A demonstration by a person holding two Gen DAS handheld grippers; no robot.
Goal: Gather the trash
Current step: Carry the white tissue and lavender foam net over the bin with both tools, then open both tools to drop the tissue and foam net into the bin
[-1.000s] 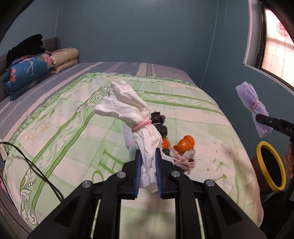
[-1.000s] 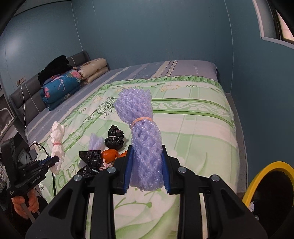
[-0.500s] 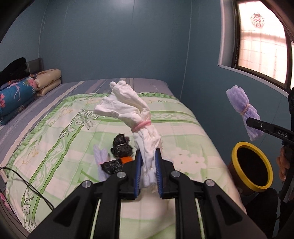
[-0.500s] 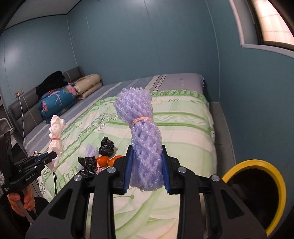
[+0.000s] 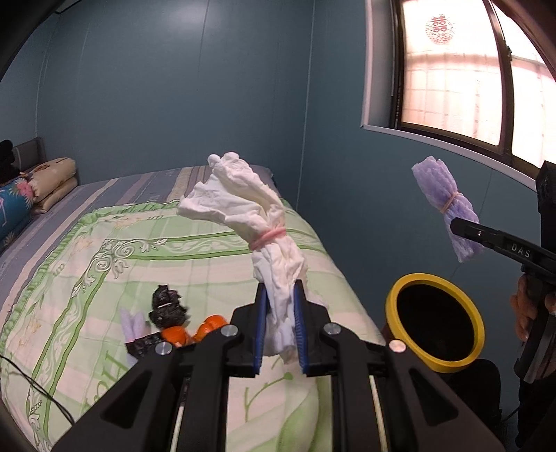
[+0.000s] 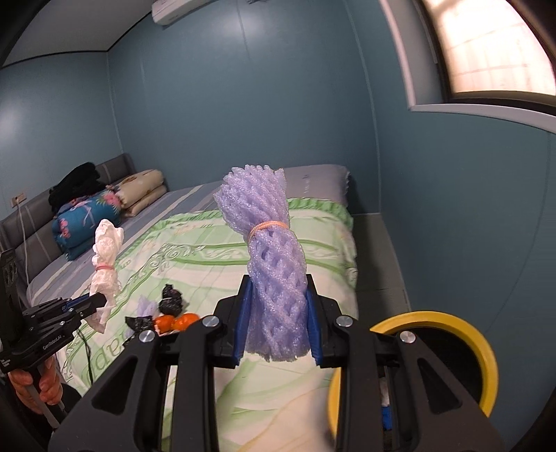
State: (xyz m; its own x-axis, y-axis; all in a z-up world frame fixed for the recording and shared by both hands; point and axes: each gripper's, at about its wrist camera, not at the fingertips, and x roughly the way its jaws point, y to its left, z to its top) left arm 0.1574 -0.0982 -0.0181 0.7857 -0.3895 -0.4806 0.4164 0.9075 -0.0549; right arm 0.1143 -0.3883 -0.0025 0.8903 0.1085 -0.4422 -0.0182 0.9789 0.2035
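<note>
- Left gripper (image 5: 280, 327) pinching a white paper bundle (image 5: 259, 236), tied at the waist with a pink band, held upright above the near end of the bed (image 5: 208, 257).
- Right gripper (image 6: 277, 325) pressed onto a purple foam net (image 6: 269, 260), bound with an orange band, standing up between the blue pads.
- Lower end of each bundle hidden between the pads; gripper bodies cut off by the bottom edge of both views.
- Yellow-rimmed bin (image 6: 486, 361) beside the foot of the bed, partly covered by the right gripper; interior dark, with only scraps of white and blue showing, too small to identify.
- Same bin in the left view (image 5: 434, 323) showing only a black inside.
- Small pile on the green patterned bedspread: black crumpled bags (image 5: 166, 306), two orange pieces (image 5: 194, 330) and a pale purple scrap (image 5: 133, 323), close together, partly hidden behind the left gripper.
- Black cable (image 5: 38, 389) trailing over the near left corner of the bed.
- Folded bedding (image 6: 107, 205) stacked against the grey headboard, dark clothing on top.
- Teal walls; bright window (image 5: 462, 69) on the right, with a red paper emblem on the glass; air conditioner (image 6: 177, 8) cut off at the top.
- Hand on the right gripper's handle only partly visible at the frame edge.
</note>
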